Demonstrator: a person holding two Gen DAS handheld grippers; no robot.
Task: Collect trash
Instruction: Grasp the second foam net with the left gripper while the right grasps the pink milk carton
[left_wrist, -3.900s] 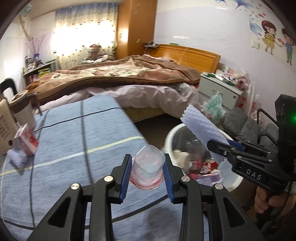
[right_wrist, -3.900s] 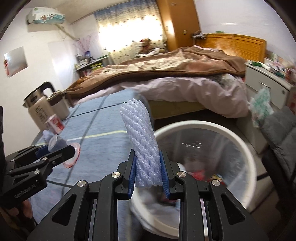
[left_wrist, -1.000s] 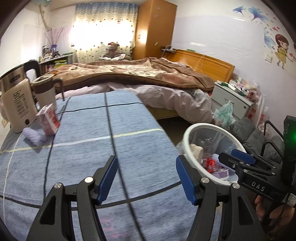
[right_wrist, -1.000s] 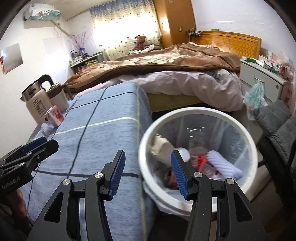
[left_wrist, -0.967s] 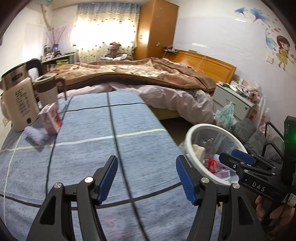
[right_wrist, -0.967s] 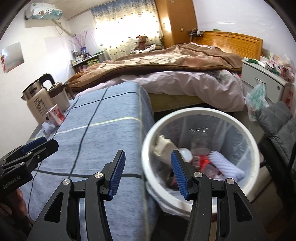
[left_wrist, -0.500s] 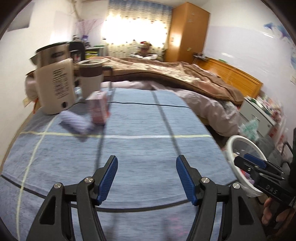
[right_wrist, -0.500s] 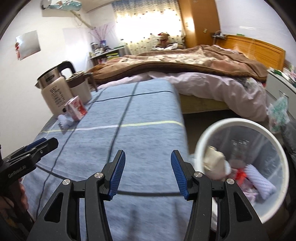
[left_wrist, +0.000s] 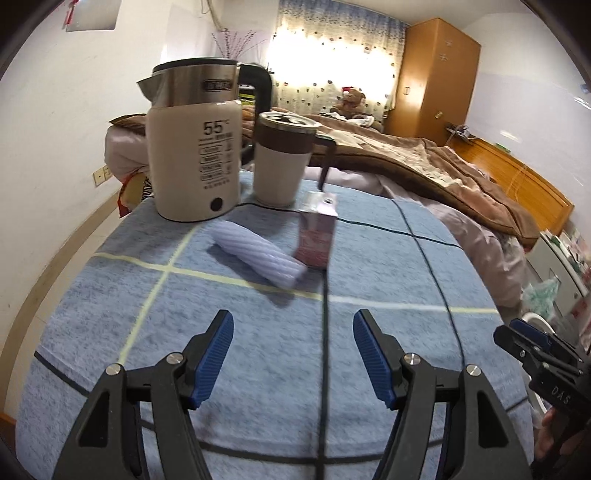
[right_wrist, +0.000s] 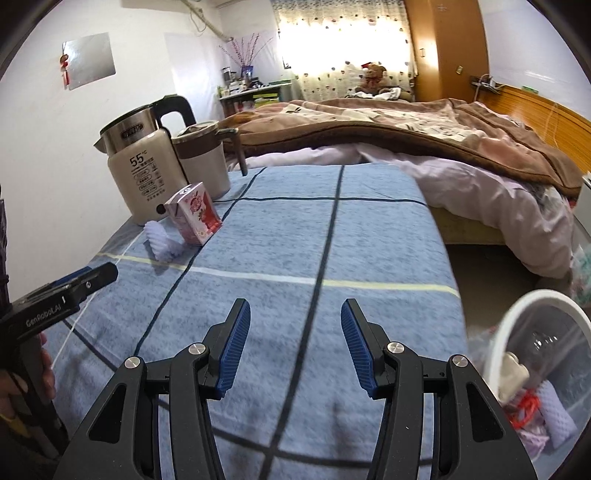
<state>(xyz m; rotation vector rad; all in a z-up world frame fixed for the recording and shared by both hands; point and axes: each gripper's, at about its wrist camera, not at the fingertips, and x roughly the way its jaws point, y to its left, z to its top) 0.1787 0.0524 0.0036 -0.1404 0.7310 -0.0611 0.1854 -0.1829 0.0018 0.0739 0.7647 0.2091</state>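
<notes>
A pale purple foam net sleeve (left_wrist: 260, 253) lies on the blue checked tablecloth (left_wrist: 236, 332), touching a pink drink carton (left_wrist: 317, 230) that stands upright beside it. Both also show in the right wrist view, the sleeve (right_wrist: 162, 242) and the carton (right_wrist: 195, 213) at the far left. My left gripper (left_wrist: 293, 352) is open and empty, a short way in front of the sleeve. My right gripper (right_wrist: 295, 345) is open and empty over the middle of the table. The white trash bin (right_wrist: 517, 317) with several pieces of trash stands low at the right.
A cream and steel kettle (left_wrist: 197, 147) and a lidded mug (left_wrist: 282, 162) stand behind the trash at the table's far left corner. A bed with a brown blanket (right_wrist: 424, 136) lies beyond the table. The bin rim (left_wrist: 532, 318) shows at the table's right edge.
Both grippers dropped the plastic cup and a foam sleeve into the bin, opened, and swung left from the bin toward the kettle corner. The remaining sleeve and carton are now much closer.
</notes>
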